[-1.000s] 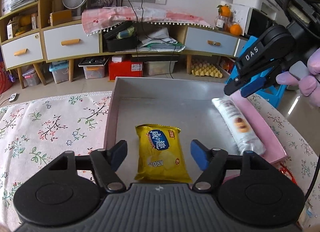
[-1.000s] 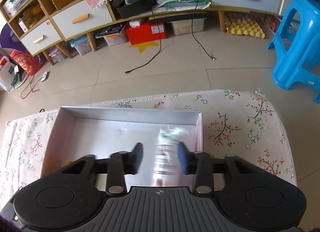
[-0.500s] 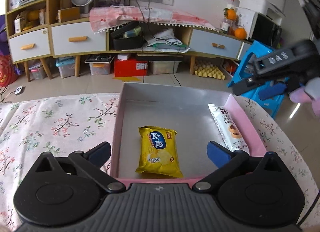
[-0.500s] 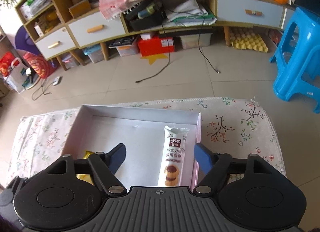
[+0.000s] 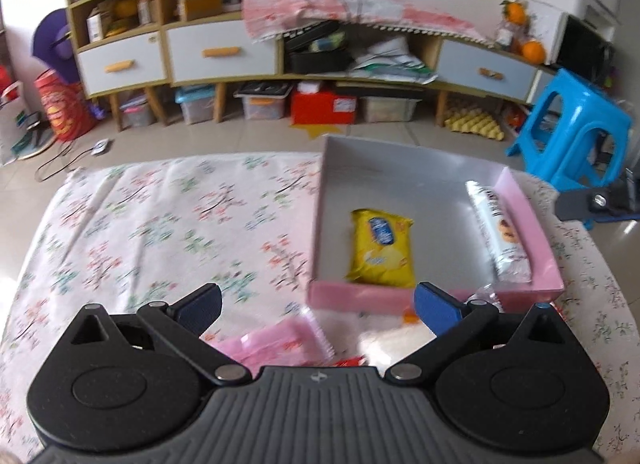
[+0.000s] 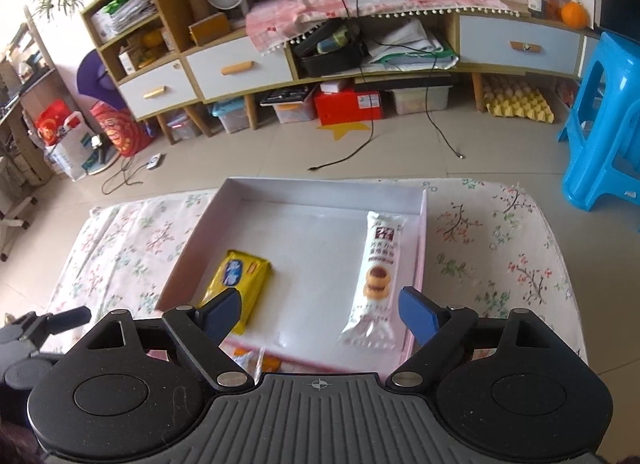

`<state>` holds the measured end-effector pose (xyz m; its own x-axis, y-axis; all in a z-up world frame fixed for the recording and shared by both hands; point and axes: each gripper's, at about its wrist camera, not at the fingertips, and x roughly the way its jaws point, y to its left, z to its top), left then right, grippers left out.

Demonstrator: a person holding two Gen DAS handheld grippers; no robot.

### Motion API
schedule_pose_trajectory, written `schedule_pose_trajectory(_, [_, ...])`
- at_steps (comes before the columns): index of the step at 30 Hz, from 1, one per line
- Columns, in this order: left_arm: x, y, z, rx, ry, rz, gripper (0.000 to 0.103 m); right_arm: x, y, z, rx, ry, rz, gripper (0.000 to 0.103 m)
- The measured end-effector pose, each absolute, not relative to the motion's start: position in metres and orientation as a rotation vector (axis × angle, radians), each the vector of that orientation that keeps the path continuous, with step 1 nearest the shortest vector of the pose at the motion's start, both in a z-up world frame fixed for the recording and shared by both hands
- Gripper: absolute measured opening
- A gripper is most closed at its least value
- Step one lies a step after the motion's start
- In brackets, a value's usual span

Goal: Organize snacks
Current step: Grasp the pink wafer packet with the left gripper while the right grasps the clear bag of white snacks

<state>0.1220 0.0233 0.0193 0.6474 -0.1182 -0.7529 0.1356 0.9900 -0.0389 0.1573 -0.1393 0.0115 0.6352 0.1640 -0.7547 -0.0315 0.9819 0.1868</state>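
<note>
Both grippers have backed away from the box (image 5: pixel 436 296) since the earlier frames, so each view now takes in its near pink wall and the floral cloth (image 5: pixel 160 223) around it, and both sets of jaws have just been opening with nothing between them. The left gripper (image 5: pixel 316 304) is fully released, and so is the right gripper (image 6: pixel 320 314). The yellow packet (image 5: pixel 380 250) lies flat in the box at centre right of the left view, and the long white cake roll (image 6: pixel 378 276) lies along the box's right wall, right of centre in the right view; the two are well apart. Both placements look finished. More snacks wait outside the box at the bottom of the left view: a pink wrapper (image 5: pixel 276 344) just above the gripper body, and a pale, blurred packet (image 5: pixel 400 340) beside it. The next step is probably to pick one of these up.
</note>
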Motion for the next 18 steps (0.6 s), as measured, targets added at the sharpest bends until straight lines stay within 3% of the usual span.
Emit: schedule_pose_trajectory(18, [0.114, 0.078, -0.006, -0.15, 0.918, -0.017, 0.103, 0.119, -0.119, -0.038, 0.193, 0.862, 0.208, 0.088])
